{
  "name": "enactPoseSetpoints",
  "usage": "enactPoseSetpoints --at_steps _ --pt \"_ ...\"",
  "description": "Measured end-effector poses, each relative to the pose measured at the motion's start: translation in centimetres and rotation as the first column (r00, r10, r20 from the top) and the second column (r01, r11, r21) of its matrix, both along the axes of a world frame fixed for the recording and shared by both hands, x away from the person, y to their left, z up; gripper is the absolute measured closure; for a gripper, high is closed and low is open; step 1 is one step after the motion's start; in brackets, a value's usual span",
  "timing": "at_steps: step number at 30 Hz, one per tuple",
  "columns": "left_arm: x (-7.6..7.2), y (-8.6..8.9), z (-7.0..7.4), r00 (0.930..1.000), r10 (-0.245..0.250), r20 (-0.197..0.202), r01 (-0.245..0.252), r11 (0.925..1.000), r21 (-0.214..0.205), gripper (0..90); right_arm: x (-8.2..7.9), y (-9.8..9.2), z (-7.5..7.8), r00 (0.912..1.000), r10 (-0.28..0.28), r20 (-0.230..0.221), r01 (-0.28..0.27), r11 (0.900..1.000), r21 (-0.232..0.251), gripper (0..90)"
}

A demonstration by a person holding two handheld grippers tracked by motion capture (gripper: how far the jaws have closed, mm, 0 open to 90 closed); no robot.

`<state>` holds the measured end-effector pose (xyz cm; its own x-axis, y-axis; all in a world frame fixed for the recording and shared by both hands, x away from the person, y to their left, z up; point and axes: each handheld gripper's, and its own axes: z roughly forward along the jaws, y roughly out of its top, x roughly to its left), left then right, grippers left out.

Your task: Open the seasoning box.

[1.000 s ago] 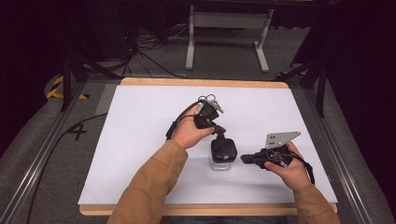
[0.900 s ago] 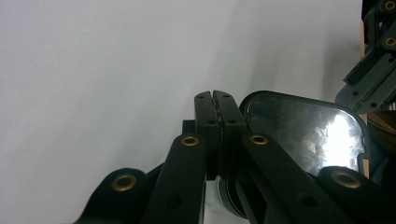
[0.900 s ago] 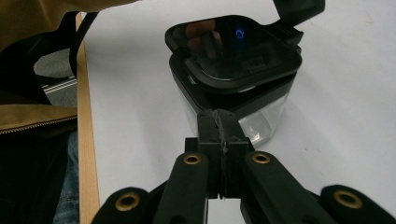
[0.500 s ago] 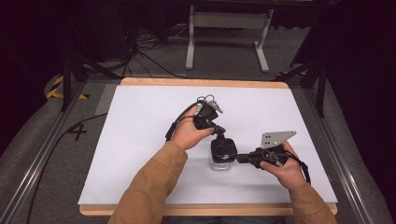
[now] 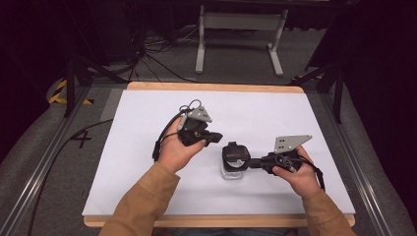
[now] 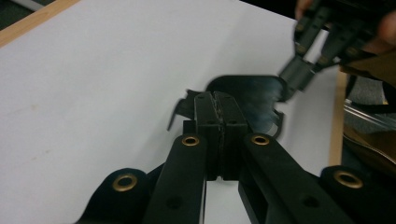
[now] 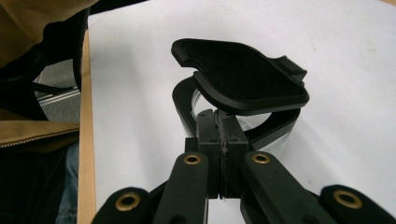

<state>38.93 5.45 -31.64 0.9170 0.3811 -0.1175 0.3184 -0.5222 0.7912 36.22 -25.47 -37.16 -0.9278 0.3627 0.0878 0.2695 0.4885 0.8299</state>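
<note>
Left gripper [image 5: 216, 138]: my fingers are closed on nothing, held above the counter [image 5: 137, 147], just left of the jar.
Jar [image 5: 232, 167]: clear, black hinged lid [image 5: 236, 153] up, mid-counter.
Right gripper [image 5: 252, 162]: fingers pinch the jar's rim.

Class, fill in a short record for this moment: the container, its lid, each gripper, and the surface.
container: small clear container with a black rim, standing on the white table
lid: black flip lid, raised open above the rim
right gripper: right gripper at the container's rim, jaws together, apparently pinching it
left gripper: left gripper held off the container, jaws shut, nothing between them
surface: white sheet with a wooden edge
</note>
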Motion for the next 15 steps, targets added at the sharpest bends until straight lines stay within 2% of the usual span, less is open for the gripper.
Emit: enactPoseSetpoints --at_steps 1,3,4,5,7,8,10,15 --pt "-0.7 0.2 -0.2 1.0 -0.007 0.001 0.007 0.9999 -0.008 89.9 0.0 0.0 0.0 1.0 -0.001 -0.001 0.001 1.0 0.007 90.0" --pt "-1.8 0.4 -0.9 0.9999 -0.013 -0.009 0.012 0.9985 -0.053 89.9 0.1 0.0 0.1 1.0 0.001 -0.006 -0.001 0.9997 0.023 90.0" --pt "-2.3 0.3 -1.4 0.9994 -0.016 -0.03 0.014 0.9977 -0.067 90.0 0.2 0.0 0.1 1.0 0.001 -0.007 0.0 0.9996 0.028 90.0" --pt "-2.8 0.2 -2.1 0.999 -0.019 -0.04 0.016 0.9975 -0.069 90.0 0.2 0.0 0.0 1.0 -0.002 -0.006 0.002 0.9996 0.029 90.0" --pt "-3.3 -0.7 -3.5 0.9977 -0.018 -0.065 0.015 0.9991 -0.04 90.0 0.2 0.0 0.0 1.0 -0.006 -0.006 0.006 0.9995 0.03 90.0" --pt "-3.4 -1.1 -4.0 0.9974 -0.023 -0.069 0.021 0.9995 -0.023 89.9 0.3 0.0 0.0 0.9999 -0.008 -0.007 0.009 0.9995 0.03 90.0" --pt "-3.4 -1.8 -4.7 0.9971 -0.022 -0.073 0.021 0.9996 -0.017 89.9 0.2 0.0 0.0 0.9999 -0.014 -0.004 0.014 0.9994 0.033 90.0" --pt "-3.4 -3.0 -5.3 0.9978 -0.007 -0.066 0.002 0.9973 -0.073 90.0 0.2 -0.2 0.1 0.9999 -0.017 0.0 0.017 0.9991 0.038 90.0"
